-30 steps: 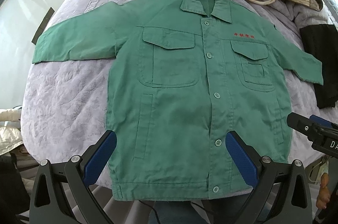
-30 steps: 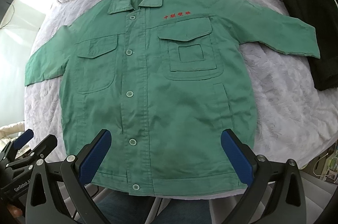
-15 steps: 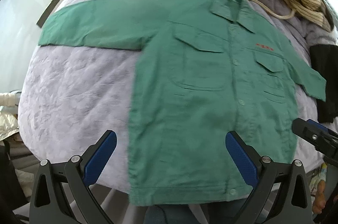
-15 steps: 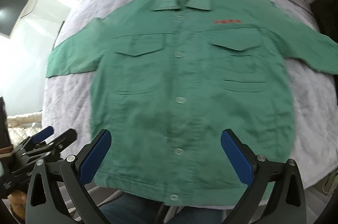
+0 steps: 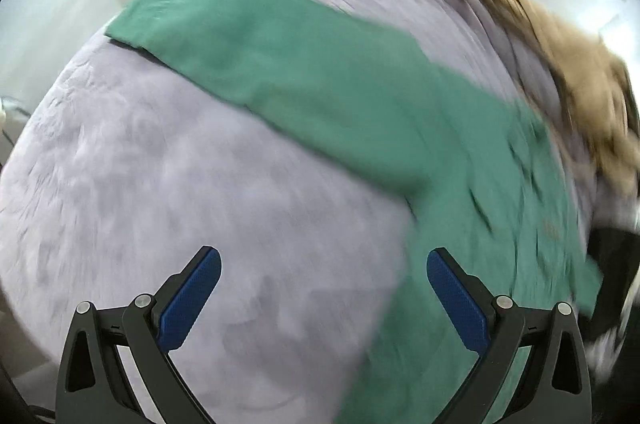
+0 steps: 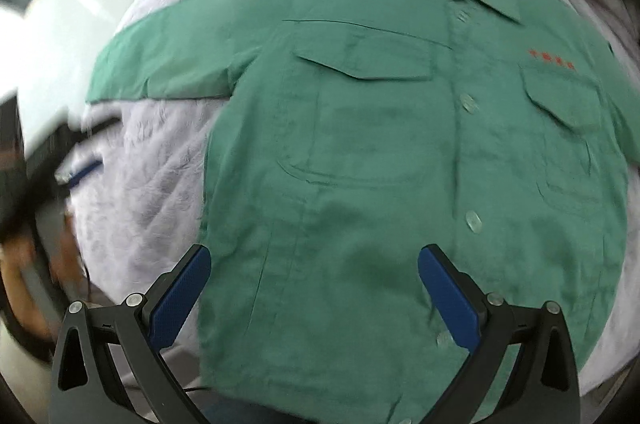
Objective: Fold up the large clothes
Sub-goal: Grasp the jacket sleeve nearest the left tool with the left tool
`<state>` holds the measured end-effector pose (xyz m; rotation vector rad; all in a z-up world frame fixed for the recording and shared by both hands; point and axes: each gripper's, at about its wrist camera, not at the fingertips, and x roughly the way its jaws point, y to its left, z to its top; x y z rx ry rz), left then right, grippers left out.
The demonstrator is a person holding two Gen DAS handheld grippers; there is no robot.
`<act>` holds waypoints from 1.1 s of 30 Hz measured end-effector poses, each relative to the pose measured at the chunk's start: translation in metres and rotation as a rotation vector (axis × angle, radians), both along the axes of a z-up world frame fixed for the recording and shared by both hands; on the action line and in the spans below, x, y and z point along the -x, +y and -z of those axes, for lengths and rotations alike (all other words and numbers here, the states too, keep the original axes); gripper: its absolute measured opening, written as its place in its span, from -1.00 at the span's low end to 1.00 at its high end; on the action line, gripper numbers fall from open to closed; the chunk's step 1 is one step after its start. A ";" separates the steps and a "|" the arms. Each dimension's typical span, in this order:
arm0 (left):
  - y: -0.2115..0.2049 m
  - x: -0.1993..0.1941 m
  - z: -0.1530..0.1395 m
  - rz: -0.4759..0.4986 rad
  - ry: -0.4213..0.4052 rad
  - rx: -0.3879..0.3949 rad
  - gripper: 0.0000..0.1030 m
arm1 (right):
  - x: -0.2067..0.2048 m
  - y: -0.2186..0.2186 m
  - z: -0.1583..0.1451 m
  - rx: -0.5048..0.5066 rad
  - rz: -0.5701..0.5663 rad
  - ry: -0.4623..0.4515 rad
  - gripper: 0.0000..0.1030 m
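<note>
- Jacket [image 6: 400, 184]: green, buttoned, lies face up and spread flat on a bed with a lilac quilt [image 5: 160, 184]; collar at the far side, hem nearest the cameras.
- Sleeve [image 5: 260, 64] lies stretched out straight across the quilt, away from the body of the jacket; cuff at its far end. Left view is motion-blurred, so fine detail is lost.
- Left tool [image 5: 324, 288]: blue pads spread wide, nothing between them; hovers over bare quilt, just beside the jacket's side edge.
- Right tool [image 6: 314, 288]: pads spread wide, empty; hovers above the lower front of the jacket.
- Handling, judged: woven work cloth, light, soft, limp but with some body; doubled seams, pocket flaps and placket are thicker. Not fragile. It should slide little on the plush quilt.
- Grip points, judged: pinch at the cuff or shoulder seam for the sleeve fold; hem corners for the body fold.
- Containers: none seen. Tan striped cloth [image 5: 580, 96] and dark cloth [image 5: 612, 248] lie at the bed's far side, loose.
</note>
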<state>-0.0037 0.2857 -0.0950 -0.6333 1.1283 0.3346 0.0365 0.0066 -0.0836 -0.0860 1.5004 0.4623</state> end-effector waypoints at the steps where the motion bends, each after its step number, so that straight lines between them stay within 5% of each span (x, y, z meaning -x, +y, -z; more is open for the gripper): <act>1: 0.022 -0.005 0.007 -0.049 -0.038 0.000 1.00 | 0.001 0.007 0.003 -0.006 -0.024 -0.011 1.00; 9: 0.135 -0.032 0.055 -0.274 -0.203 0.041 1.00 | 0.004 0.056 0.036 -0.056 -0.145 -0.027 1.00; 17: 0.154 -0.060 0.062 -0.255 -0.286 0.057 0.99 | 0.001 0.069 0.037 -0.067 -0.162 -0.031 1.00; 20: 0.150 -0.065 0.051 -0.181 -0.319 0.017 0.46 | 0.000 0.074 0.040 -0.057 -0.153 -0.038 1.00; 24: 0.150 -0.074 0.057 -0.148 -0.285 0.014 -0.69 | 0.000 0.067 0.039 -0.051 -0.125 -0.032 1.00; 28: 0.151 -0.069 0.052 -0.157 -0.303 0.000 -0.83 | 0.000 0.055 0.041 -0.048 -0.094 -0.027 1.00; 33: 0.122 -0.070 0.003 -0.036 -0.500 0.011 -0.83 | -0.001 0.026 0.035 -0.065 -0.034 -0.055 1.00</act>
